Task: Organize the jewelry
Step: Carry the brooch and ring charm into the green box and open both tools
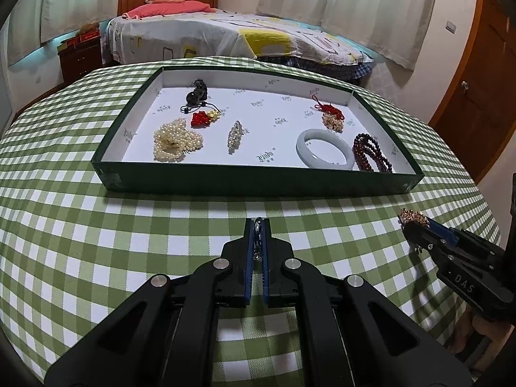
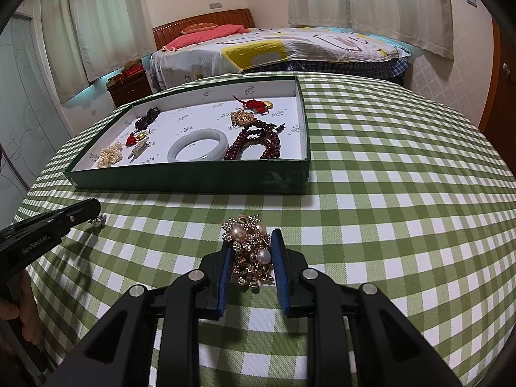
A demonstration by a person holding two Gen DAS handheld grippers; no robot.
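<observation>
A green tray with a white lining stands on the checked table and holds several jewelry pieces: a pearl necklace, a white bangle, dark red beads, a silver brooch. My left gripper is shut on a small silver pearl earring in front of the tray; the earring also shows in the right wrist view. My right gripper is shut on a gold brooch with pearls, to the right of the left gripper. The tray also shows in the right wrist view.
The green checked tablecloth covers the round table. A bed stands behind the table, a dark nightstand at the left, a wooden door at the right. Tray walls rise between the grippers and the jewelry.
</observation>
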